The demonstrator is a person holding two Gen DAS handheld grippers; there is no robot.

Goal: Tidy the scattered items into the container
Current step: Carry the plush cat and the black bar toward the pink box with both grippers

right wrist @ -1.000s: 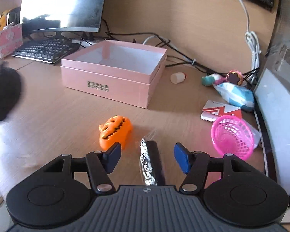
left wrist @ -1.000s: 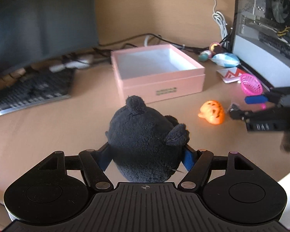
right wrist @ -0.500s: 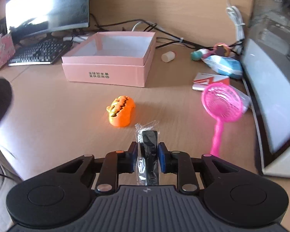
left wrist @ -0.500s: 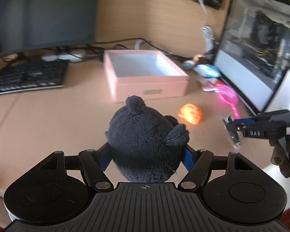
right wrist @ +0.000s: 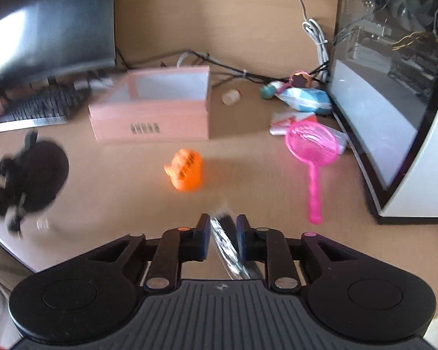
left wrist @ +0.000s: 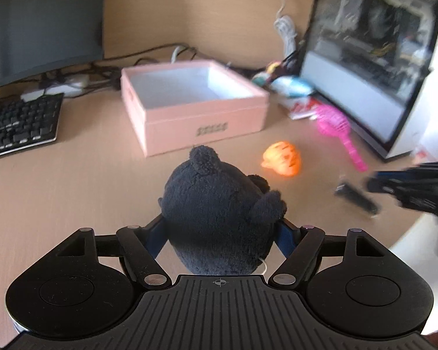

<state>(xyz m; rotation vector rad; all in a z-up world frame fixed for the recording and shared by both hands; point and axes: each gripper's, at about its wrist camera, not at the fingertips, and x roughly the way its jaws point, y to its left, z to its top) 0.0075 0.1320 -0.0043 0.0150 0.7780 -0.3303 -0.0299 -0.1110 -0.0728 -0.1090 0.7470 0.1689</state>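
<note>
Since a second ago the right gripper (right wrist: 222,233) has closed on the wrapped bar (right wrist: 229,248) and lifted it off the desk (right wrist: 108,175); its jaws are now opening a little, but the bar sits between the pads and looks gripped. The left gripper (left wrist: 219,233) stays clamped on the black plush (left wrist: 219,213), jaws easing slightly wider, and has drawn nearer the pink box (left wrist: 189,105), which is empty. Both loads are airborne short of the box, so dropping them in comes next, while the orange pumpkin (right wrist: 185,169) and pink strainer (right wrist: 311,145) remain on the desk.
</note>
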